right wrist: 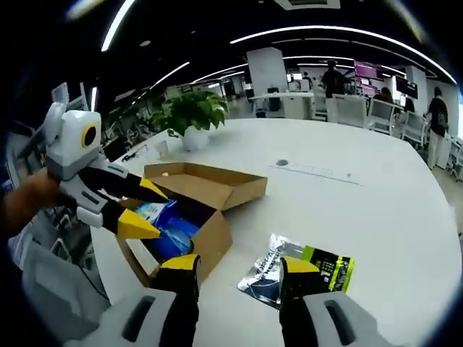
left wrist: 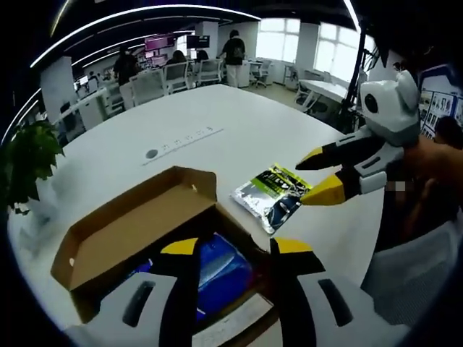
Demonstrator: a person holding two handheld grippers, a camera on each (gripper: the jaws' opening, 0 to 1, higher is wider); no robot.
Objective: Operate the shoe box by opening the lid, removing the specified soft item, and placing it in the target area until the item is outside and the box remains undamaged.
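The soft packet (left wrist: 272,195), a flat silver and green pouch, lies on the white desk (left wrist: 217,123) outside the shoe box (left wrist: 137,231), just beside the box's open end. In the left gripper view its long axis runs from upper right to lower left, and the right hand-held gripper (left wrist: 318,177) has its yellow-tipped jaws parted right at the packet's upper right corner, gripping nothing. In the right gripper view the same packet (right wrist: 300,271) sits just ahead of that gripper's own spread jaws, so the right hand-held gripper (right wrist: 235,271) is clearly the nearer one. The left hand-held gripper (right wrist: 137,210) hangs over the open box with its jaws also apart and empty, above a blue soft bundle (right wrist: 170,228) lying inside. The lid flap (right wrist: 210,181) is folded back flat, and the cardboard looks unharmed. By count: one box, one packet on the desk, one blue bundle inside, two hand-held grippers. A potted plant (right wrist: 192,112) stands well apart.
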